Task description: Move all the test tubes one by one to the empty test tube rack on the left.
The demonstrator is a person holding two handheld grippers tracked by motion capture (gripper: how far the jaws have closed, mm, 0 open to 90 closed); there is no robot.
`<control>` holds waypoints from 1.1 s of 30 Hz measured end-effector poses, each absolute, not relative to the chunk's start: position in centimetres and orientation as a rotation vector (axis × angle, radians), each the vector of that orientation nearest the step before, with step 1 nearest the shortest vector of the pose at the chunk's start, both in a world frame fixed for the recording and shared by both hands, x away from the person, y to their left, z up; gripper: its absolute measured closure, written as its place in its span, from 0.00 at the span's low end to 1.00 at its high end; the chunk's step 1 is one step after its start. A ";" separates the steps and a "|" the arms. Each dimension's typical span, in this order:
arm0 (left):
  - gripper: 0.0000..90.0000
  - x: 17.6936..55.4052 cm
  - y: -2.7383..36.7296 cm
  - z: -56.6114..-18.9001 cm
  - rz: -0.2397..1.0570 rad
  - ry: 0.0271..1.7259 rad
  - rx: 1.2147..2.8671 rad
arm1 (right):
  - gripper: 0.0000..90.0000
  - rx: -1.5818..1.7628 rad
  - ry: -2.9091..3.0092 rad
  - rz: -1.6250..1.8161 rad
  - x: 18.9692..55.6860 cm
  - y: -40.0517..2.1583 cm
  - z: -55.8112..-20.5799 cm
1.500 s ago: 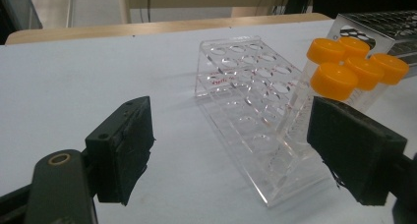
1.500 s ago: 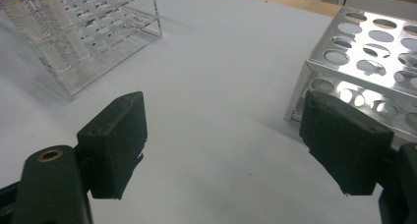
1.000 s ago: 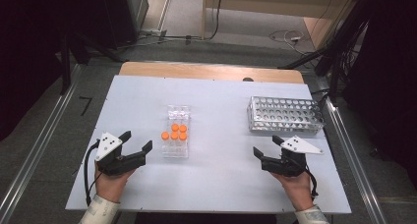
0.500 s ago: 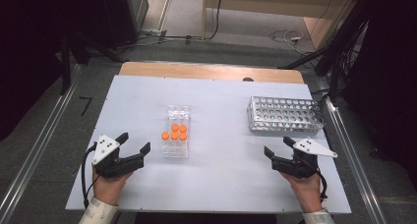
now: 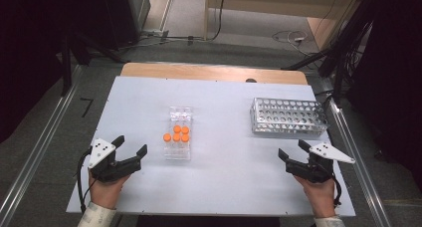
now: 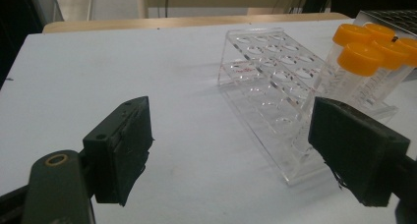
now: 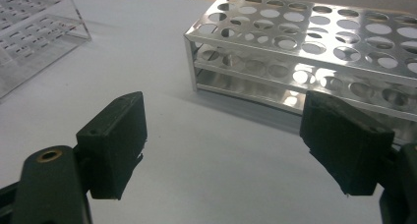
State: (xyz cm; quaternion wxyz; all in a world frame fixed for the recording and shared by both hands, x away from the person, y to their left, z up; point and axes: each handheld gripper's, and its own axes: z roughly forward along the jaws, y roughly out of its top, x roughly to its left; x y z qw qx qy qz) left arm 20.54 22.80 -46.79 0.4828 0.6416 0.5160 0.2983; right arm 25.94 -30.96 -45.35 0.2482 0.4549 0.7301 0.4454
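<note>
Right hand-held gripper (image 5: 294, 151) shifted rightward, both wide and empty, white table (image 5: 224, 182), grey floor (image 5: 45, 137)

The white table (image 5: 219, 102) has a wooden strip (image 5: 209, 71) along its far edge, with a small dark spot (image 5: 251, 80) where the two meet. Grey floor (image 5: 47, 122) flanks it, with metal rails (image 5: 37, 155) on both sides. Beyond, cables (image 5: 291, 38) lie by a wooden panel (image 5: 278, 0).
</note>
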 end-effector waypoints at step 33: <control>0.19 19.0 24.9 -47.2 0.755 1.303 1.538 | 0.18 1.332 1.888 1.170 24.7 -34.8 -45.4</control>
